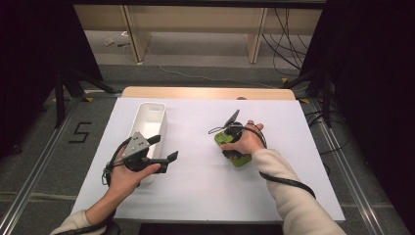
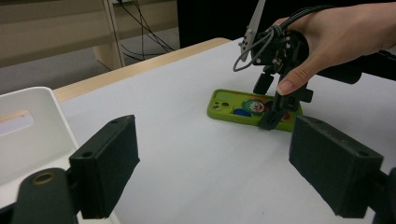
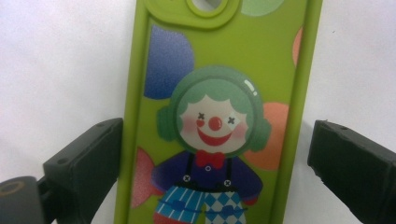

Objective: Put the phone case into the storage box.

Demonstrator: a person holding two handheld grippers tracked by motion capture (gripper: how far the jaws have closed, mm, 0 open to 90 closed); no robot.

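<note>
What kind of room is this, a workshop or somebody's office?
Most likely a lab or recording bay, not an office. A white-topped table stands between dark curtains, with metal floor rails, loose cables behind and a taped number on the floor. A person works there with hand-held grippers.

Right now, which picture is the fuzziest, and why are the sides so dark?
In the right gripper view the green phone case is very close, so its clown print looks soft and a bit blurry. In the left gripper view the near jaws are slightly soft, while the case looks sharper. In the high view the white table is brightly lit, but both side edges fall into black shadow.
</note>
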